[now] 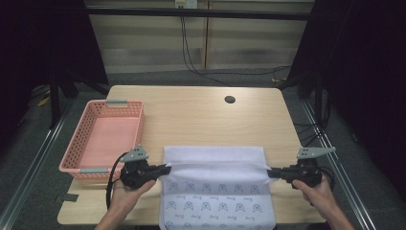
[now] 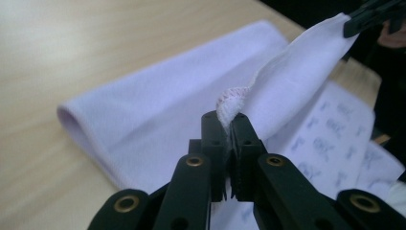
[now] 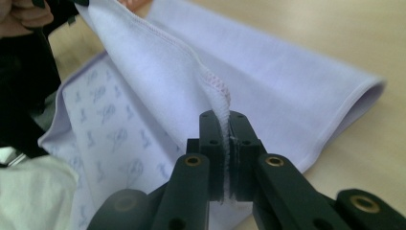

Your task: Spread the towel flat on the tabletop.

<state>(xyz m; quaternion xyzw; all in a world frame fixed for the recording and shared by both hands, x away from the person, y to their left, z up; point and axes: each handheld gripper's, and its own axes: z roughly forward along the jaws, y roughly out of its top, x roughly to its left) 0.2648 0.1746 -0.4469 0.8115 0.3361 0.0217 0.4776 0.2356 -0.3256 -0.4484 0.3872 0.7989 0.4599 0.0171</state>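
High view shows a pale lilac towel [image 1: 215,187] lying at the near middle of a light wooden table [image 1: 201,112], toward six o'clock, its plain side folded partway over a side printed with small blue motifs. Each corner of the folded-over edge is pinched and lifted slightly off the cloth beneath. At the towel's nine o'clock side, the left gripper [image 1: 165,168] has its jaws clamped on one stitched corner; the left gripper view shows the hem [image 2: 230,103] squeezed between the black jaws. At three o'clock, the right gripper [image 1: 271,172] is likewise closed on the opposite corner, with the stitched edge [image 3: 218,88] caught between its jaws in the right gripper view. The fold looks under way rather than finished: the far portion is already doubled over, while the printed near portion remains uncovered, so the held edge probably needs carrying toward six o'clock and laying flat. A pink plastic basket [image 1: 117,103] sits at the table's nine o'clock edge, just beside the left gripper, with nothing inside it.
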